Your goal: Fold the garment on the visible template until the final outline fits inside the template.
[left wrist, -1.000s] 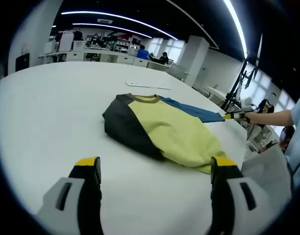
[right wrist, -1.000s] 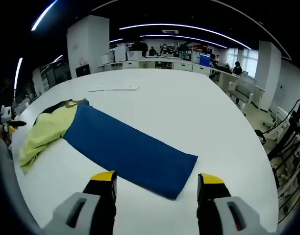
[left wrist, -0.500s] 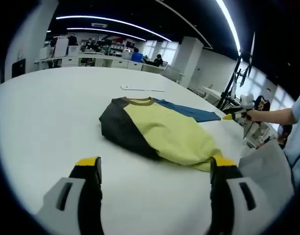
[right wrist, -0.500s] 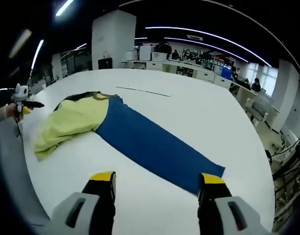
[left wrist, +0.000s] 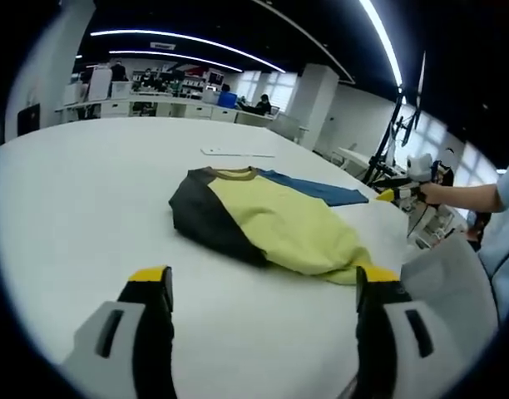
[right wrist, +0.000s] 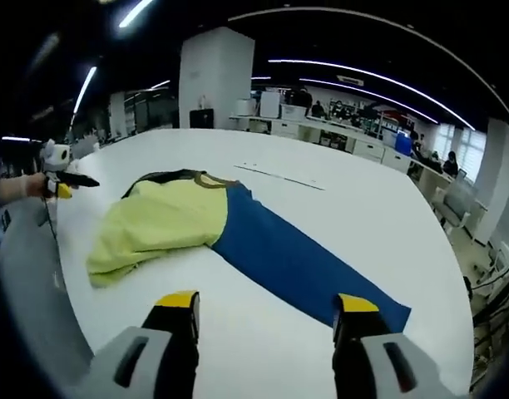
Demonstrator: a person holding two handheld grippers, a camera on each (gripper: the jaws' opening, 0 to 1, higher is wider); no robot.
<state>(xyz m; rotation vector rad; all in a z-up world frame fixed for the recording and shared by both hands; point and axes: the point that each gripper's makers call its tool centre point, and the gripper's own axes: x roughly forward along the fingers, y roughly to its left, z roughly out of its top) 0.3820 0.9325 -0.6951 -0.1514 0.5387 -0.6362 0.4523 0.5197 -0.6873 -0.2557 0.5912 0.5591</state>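
Observation:
A colour-block garment lies on the white table: yellow body (left wrist: 279, 220), dark sleeve side (left wrist: 203, 220) and a blue part (left wrist: 321, 191) behind it. In the right gripper view the yellow body (right wrist: 167, 224) sits left, and the blue part (right wrist: 300, 262) stretches out as a long strip toward the right jaw. My left gripper (left wrist: 263, 291) is open above bare table, short of the garment. My right gripper (right wrist: 263, 320) is open too, nothing between its jaws, just short of the blue strip. Each gripper appears in the other's view, the right gripper (left wrist: 396, 194) and the left gripper (right wrist: 59, 179).
A thin white strip (left wrist: 238, 153) lies on the table (left wrist: 80, 199) beyond the garment, the same white strip (right wrist: 279, 174) past the collar. A person's pale sleeve (left wrist: 454, 291) is at the right. Desks with people stand far back.
The right gripper view has swung and pulled back, so the garment sits more central and the blue strip's end now lies by the right jaw. The left view barely shifted. Both grippers stay open.

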